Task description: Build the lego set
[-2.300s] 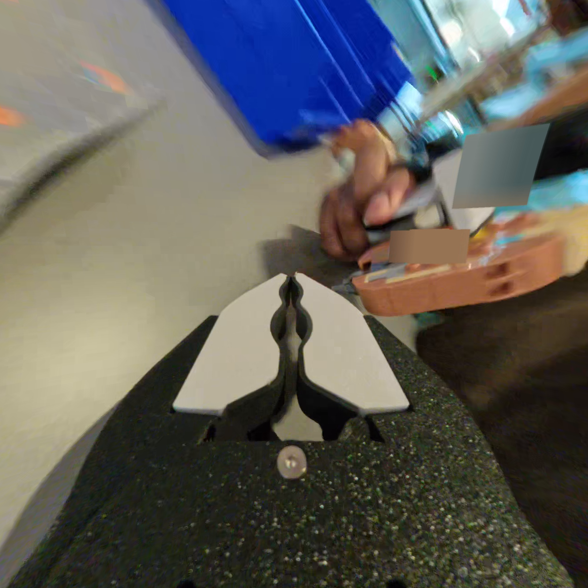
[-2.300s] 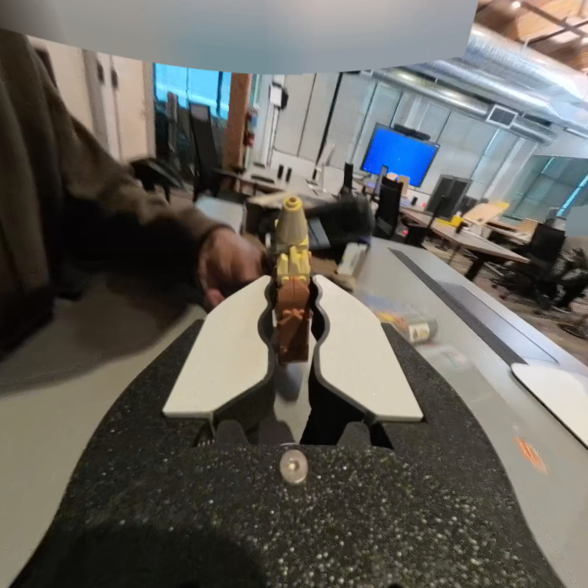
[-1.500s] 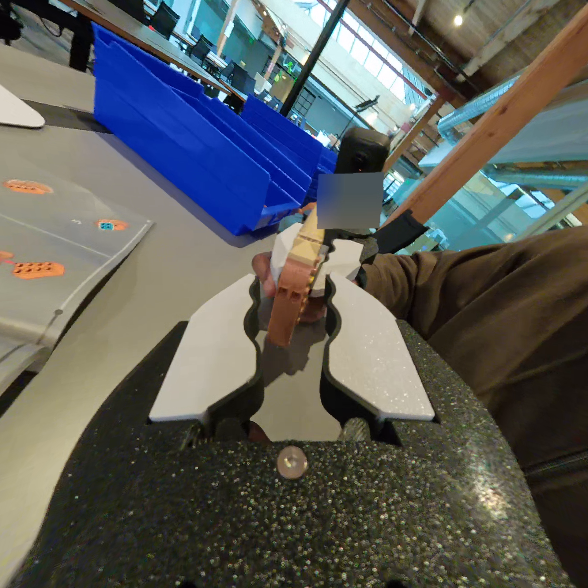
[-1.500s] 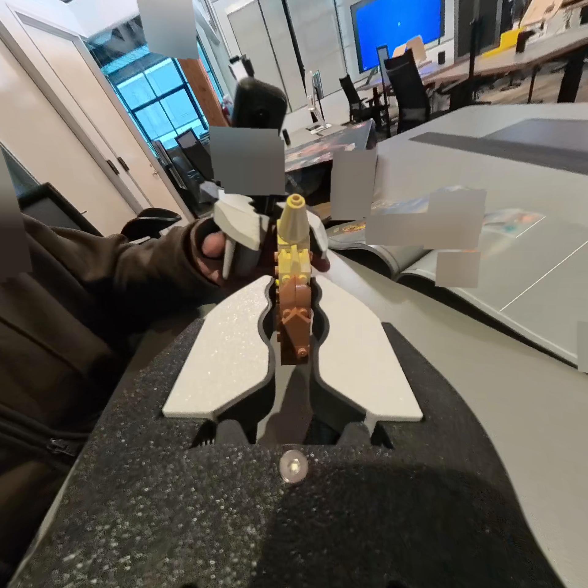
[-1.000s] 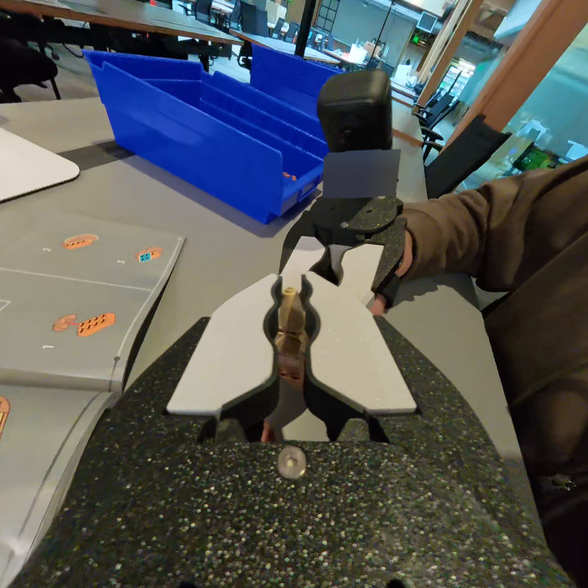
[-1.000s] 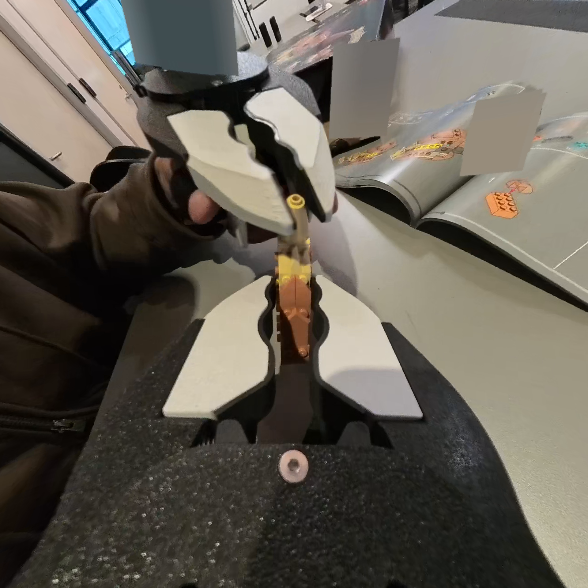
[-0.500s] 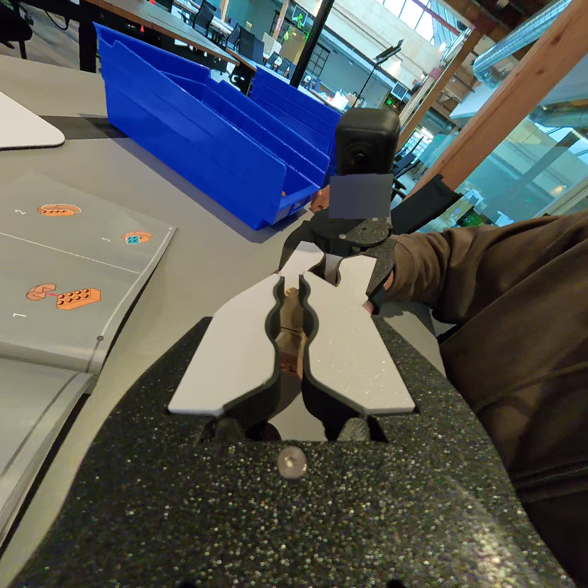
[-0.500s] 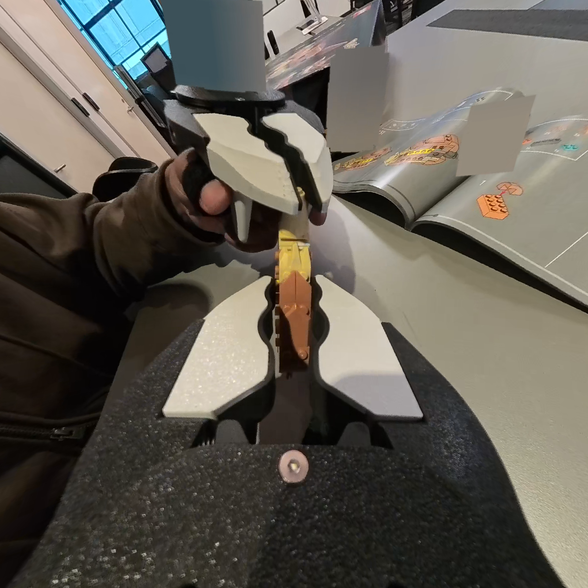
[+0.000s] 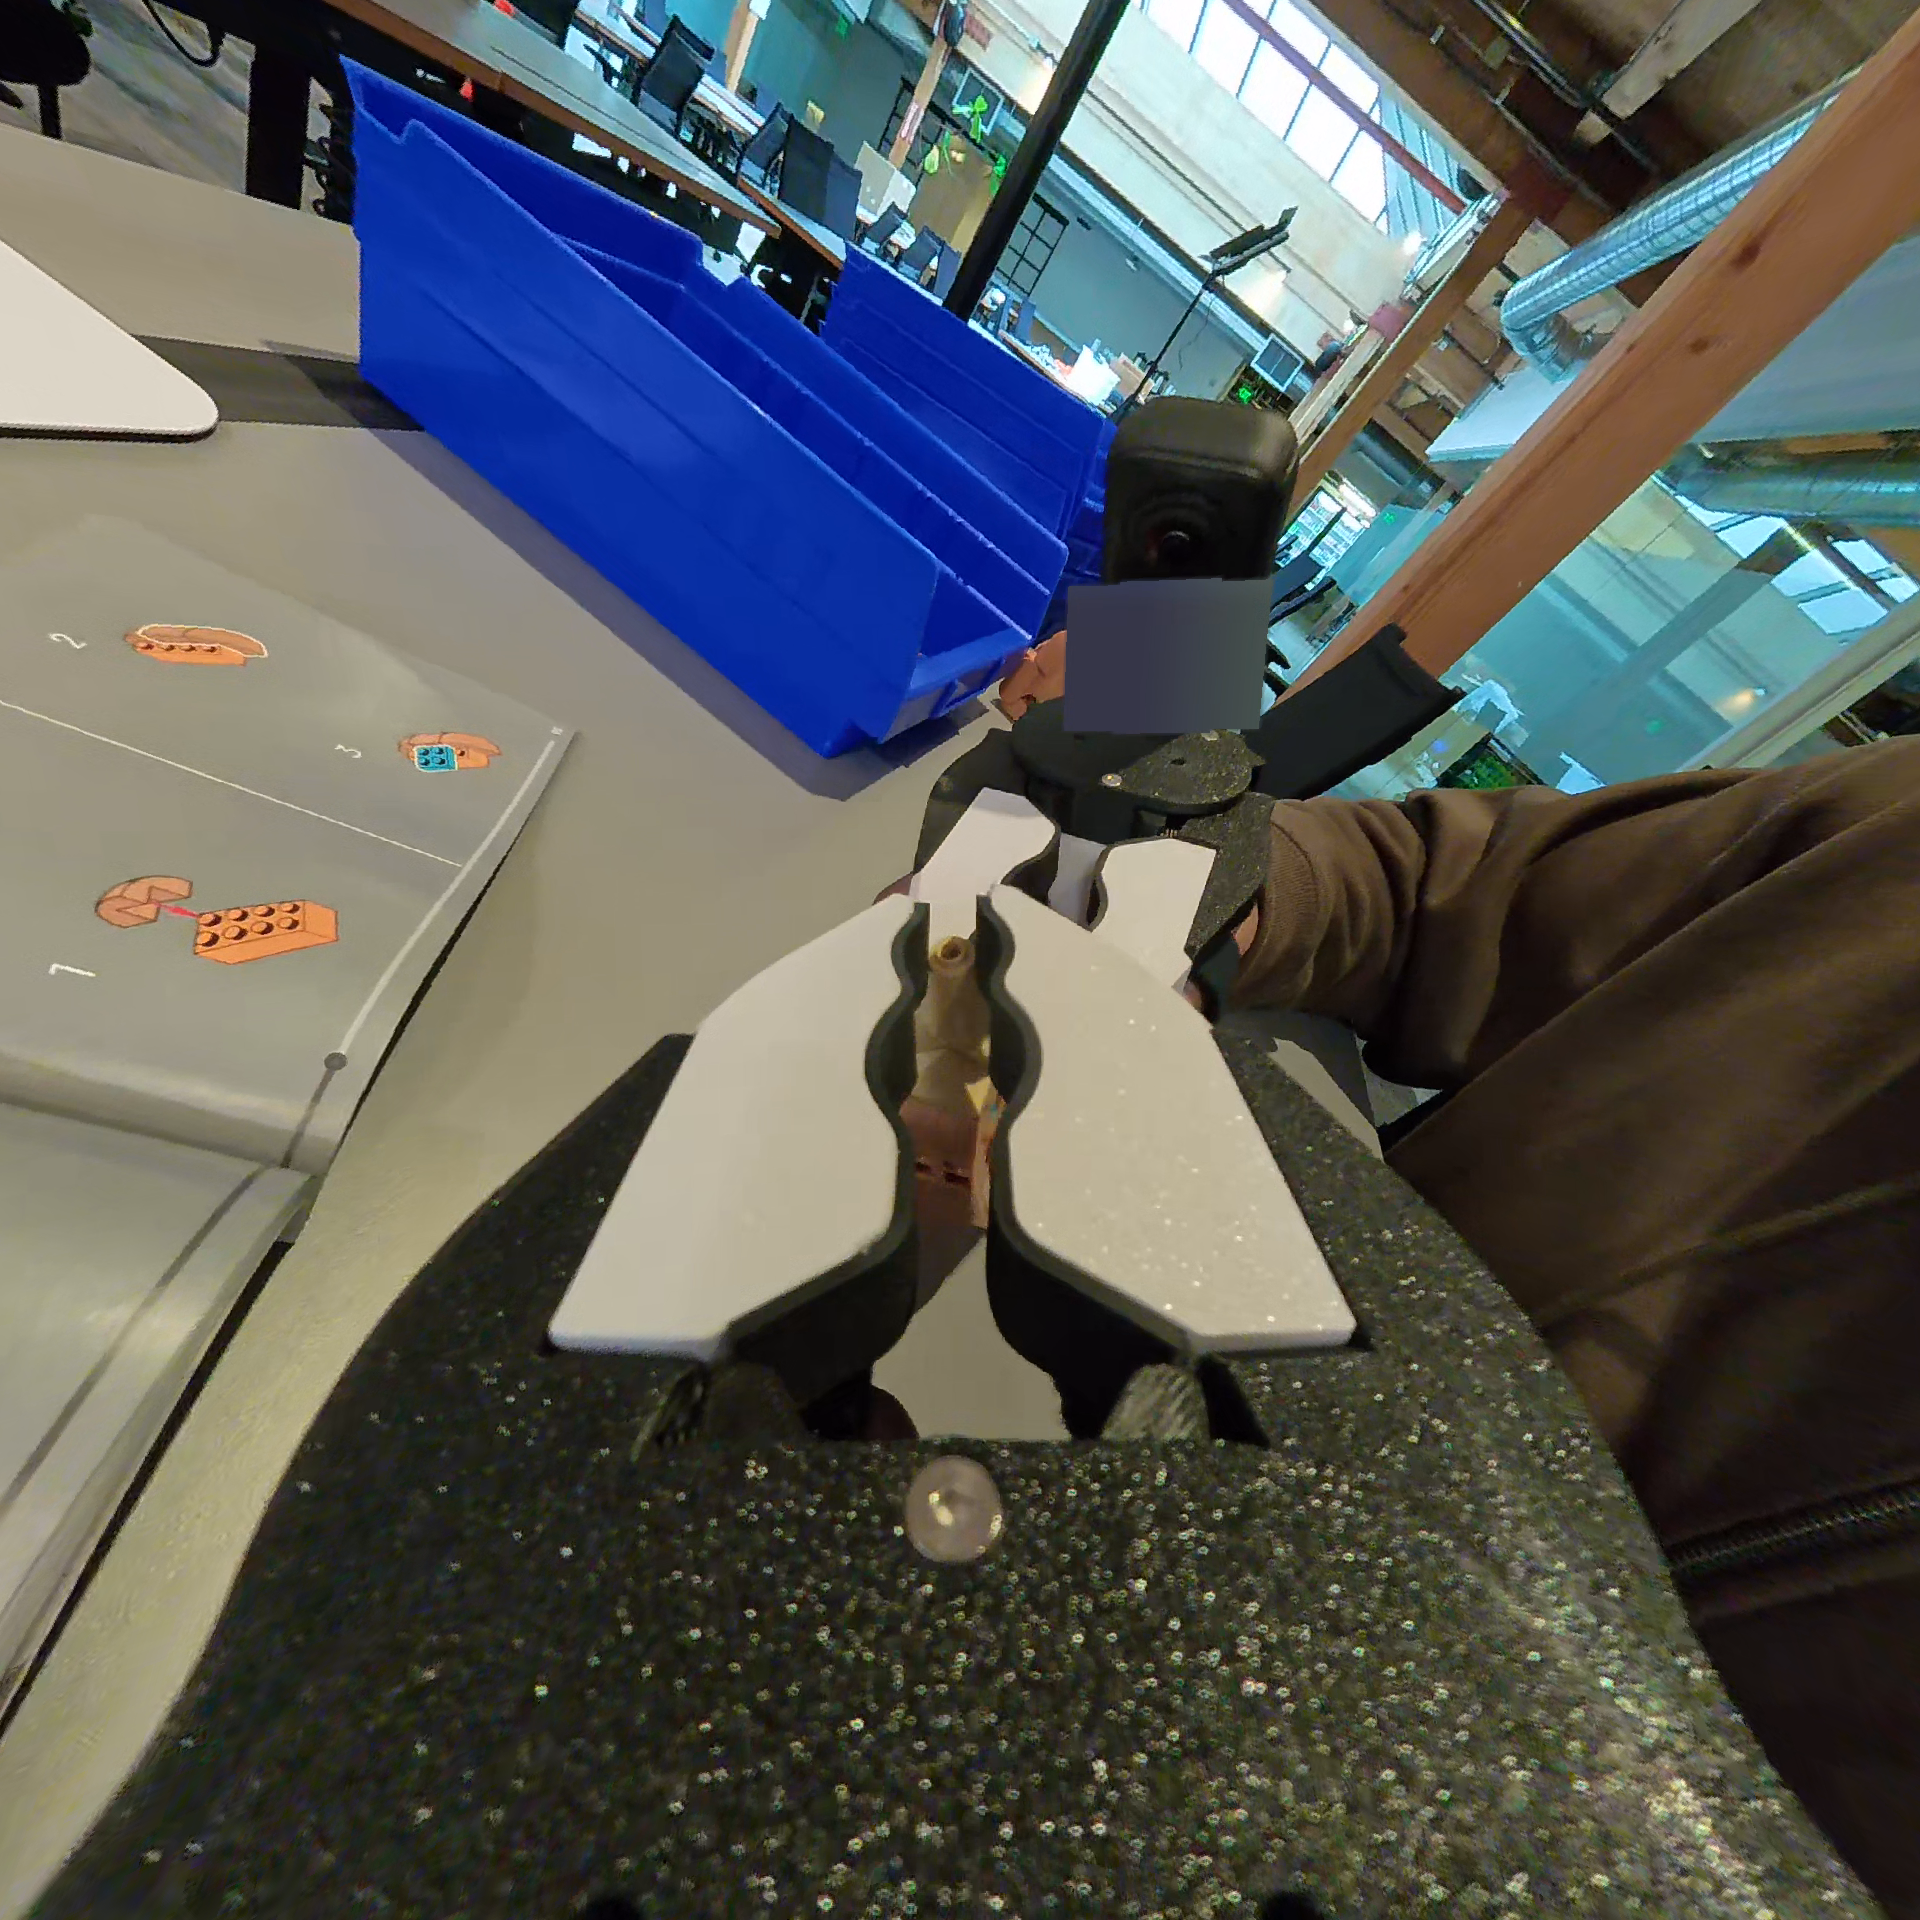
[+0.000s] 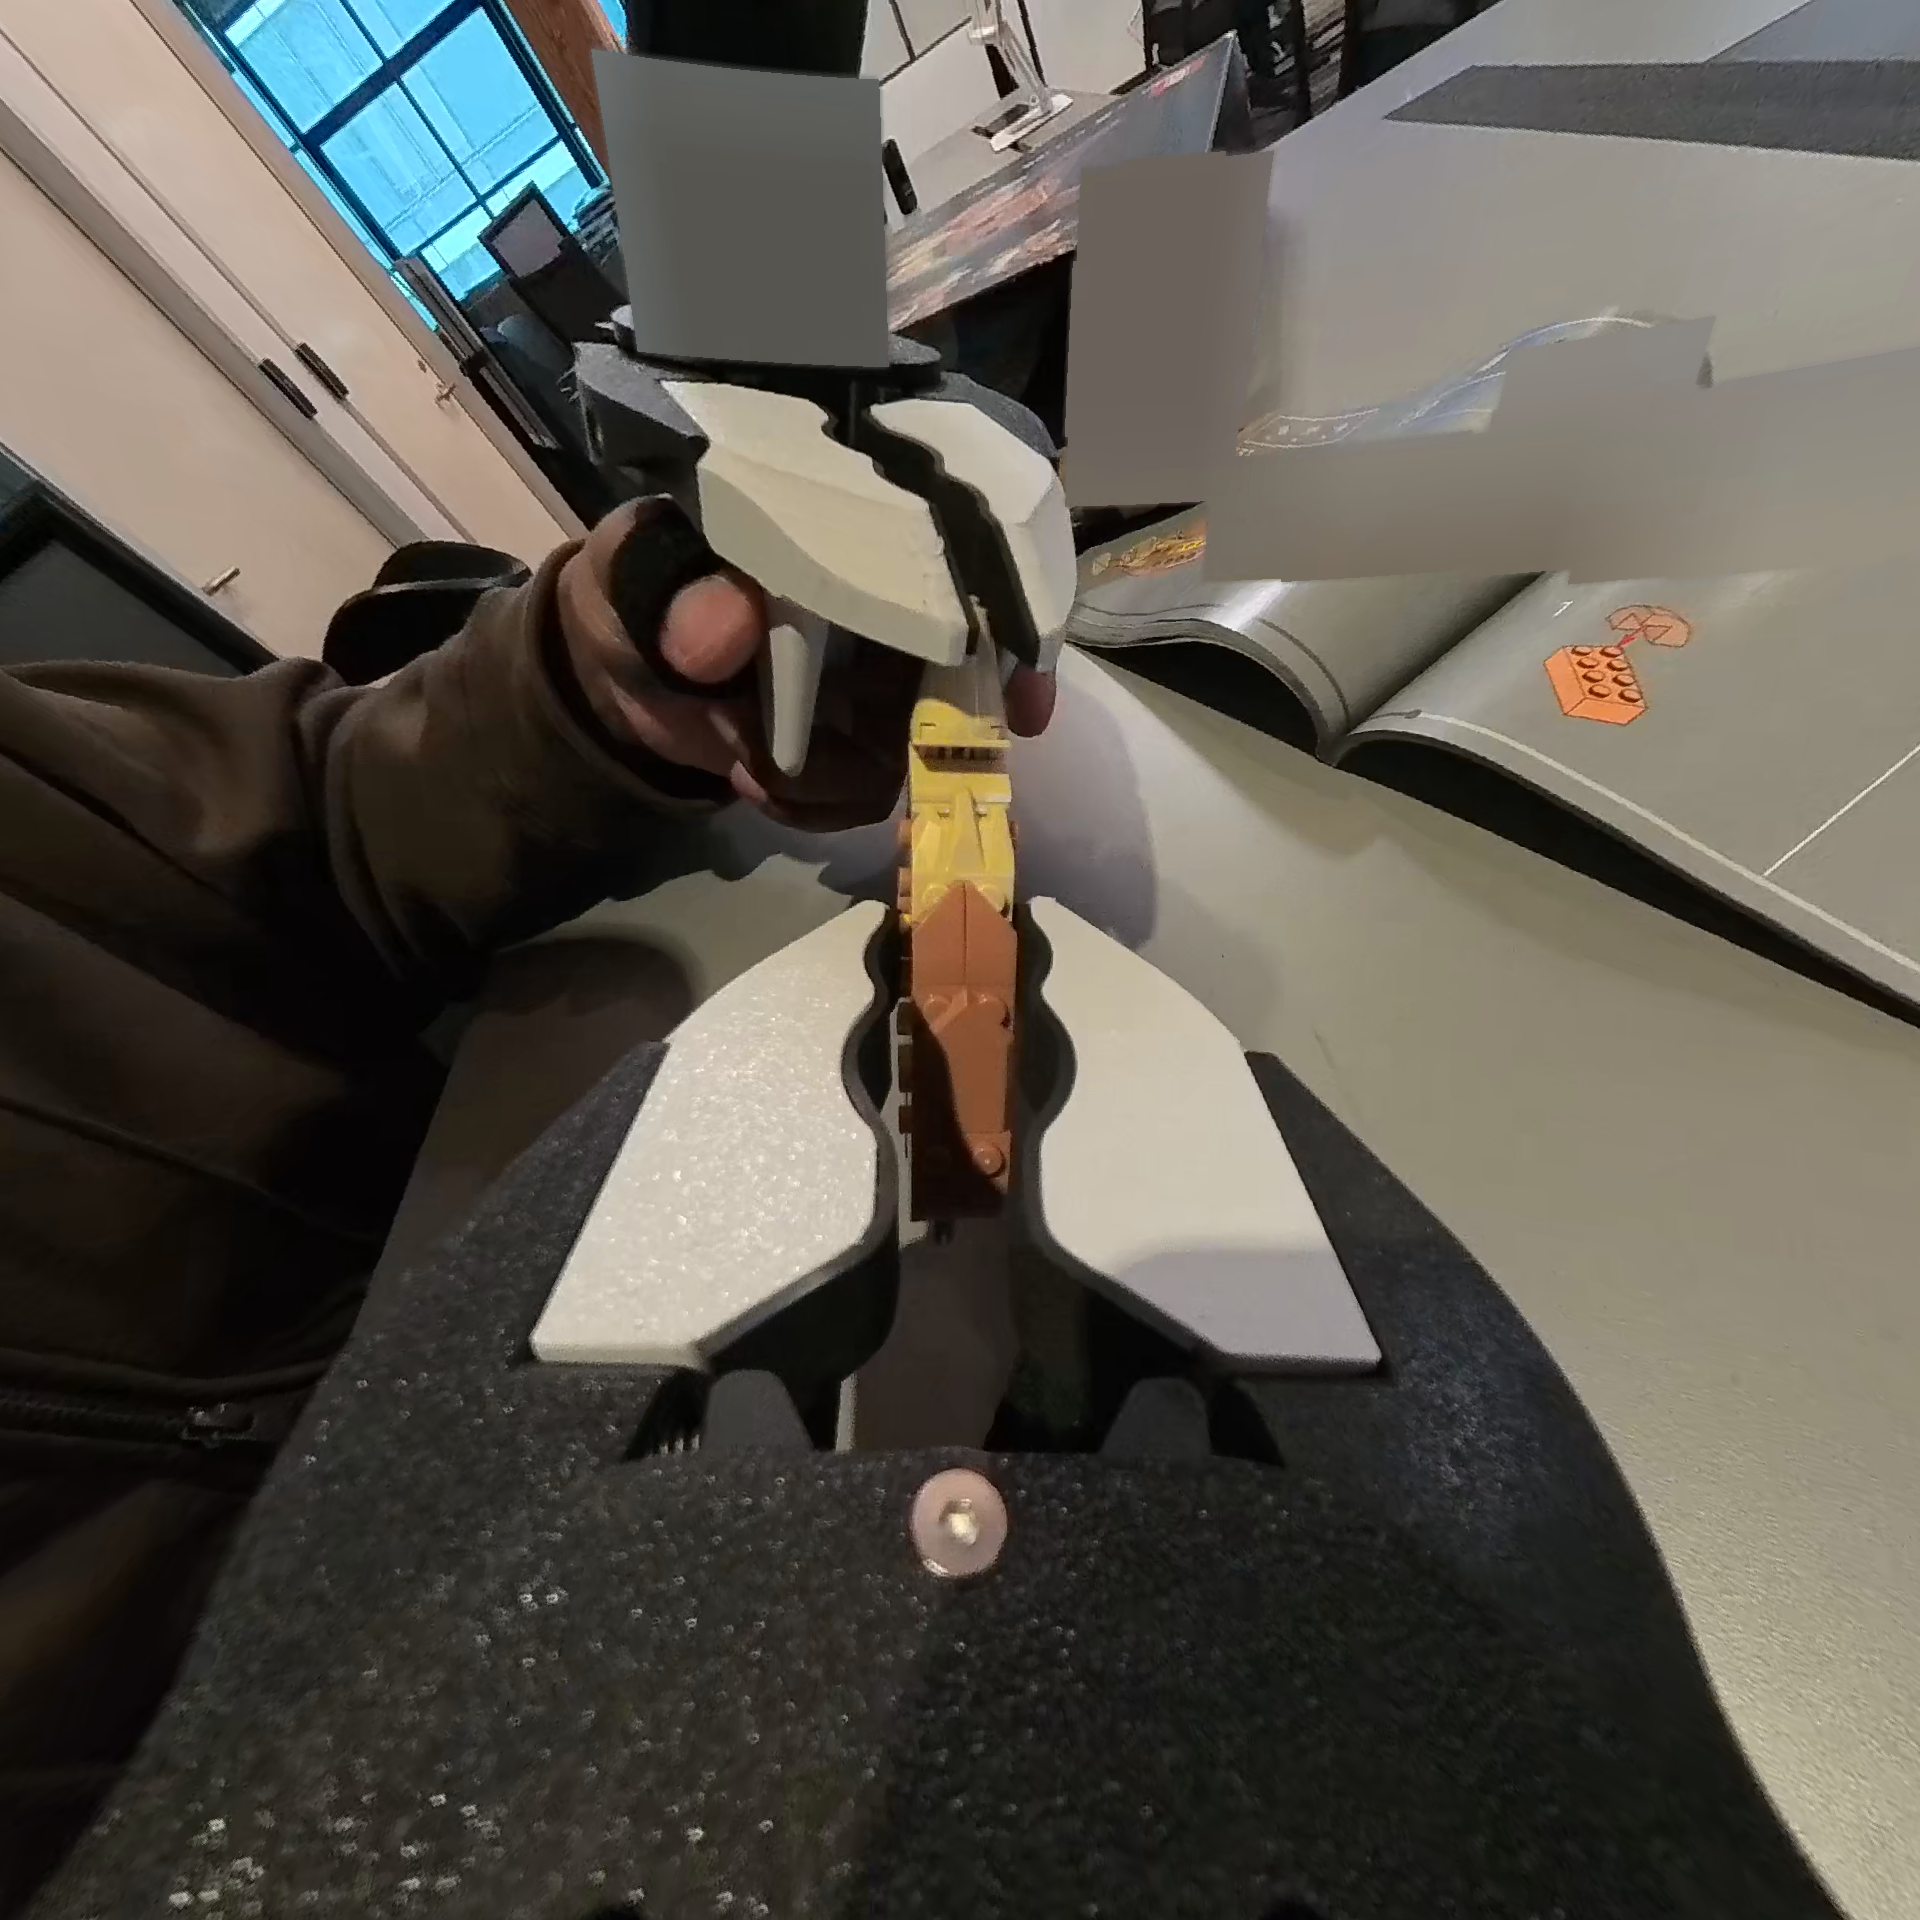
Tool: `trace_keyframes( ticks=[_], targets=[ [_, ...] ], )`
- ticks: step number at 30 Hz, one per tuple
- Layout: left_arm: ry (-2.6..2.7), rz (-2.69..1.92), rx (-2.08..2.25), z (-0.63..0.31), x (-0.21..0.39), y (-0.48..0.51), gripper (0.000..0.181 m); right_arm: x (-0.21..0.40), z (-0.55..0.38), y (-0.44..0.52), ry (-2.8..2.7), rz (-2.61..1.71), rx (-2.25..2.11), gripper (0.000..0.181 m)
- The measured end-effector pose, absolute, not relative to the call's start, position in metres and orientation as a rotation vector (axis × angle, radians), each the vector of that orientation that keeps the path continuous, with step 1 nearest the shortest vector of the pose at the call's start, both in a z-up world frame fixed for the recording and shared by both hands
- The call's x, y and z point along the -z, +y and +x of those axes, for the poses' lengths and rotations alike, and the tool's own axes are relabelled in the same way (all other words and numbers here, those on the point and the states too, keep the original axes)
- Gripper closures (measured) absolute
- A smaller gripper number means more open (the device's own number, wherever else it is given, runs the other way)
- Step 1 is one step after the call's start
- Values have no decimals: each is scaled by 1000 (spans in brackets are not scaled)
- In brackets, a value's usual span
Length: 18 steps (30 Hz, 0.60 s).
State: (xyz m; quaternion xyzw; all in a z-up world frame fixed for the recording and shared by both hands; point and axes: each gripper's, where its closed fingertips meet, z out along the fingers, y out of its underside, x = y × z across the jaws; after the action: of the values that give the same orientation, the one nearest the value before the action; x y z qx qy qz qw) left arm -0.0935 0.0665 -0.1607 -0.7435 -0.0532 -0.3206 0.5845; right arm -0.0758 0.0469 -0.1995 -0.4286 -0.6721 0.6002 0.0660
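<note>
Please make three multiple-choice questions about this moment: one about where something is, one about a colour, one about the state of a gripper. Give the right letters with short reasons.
1. Where does the open instruction booklet lie in the left wrist view?
A. On the grey table, left of the left gripper
B. Inside the blue bins
C. Under the person's sleeve

2. Which colour is the part of the lego assembly between the right gripper's fingers?
A. Green
B. Brown
C. White

3. What is the left gripper doing?
A. Open wide and holding nothing
B. Resting flat on the booklet
C. Shut on the tan tip of the assembly

Answers:
1 A, the booklet's pages lie on the table at left, in front of the blue bins.
2 B, brown bricks sit in the right gripper, with yellow ones beyond.
3 C, its fingers close around the tan cone.
</note>
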Motion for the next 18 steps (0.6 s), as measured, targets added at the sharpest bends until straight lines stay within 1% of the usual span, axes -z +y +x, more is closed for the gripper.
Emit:
trace_keyframes(
  ticks=[12, 18],
  targets=[
    [-122, -1732, 748, -93, 160, 66, 173, 198, -76, 47, -2020, -1278, -1806, 161],
    [-116, -1602, 716, -104, 136, 59, 172, 200, -77, 48, -2017, -1304, -1808, 161]
  ],
)
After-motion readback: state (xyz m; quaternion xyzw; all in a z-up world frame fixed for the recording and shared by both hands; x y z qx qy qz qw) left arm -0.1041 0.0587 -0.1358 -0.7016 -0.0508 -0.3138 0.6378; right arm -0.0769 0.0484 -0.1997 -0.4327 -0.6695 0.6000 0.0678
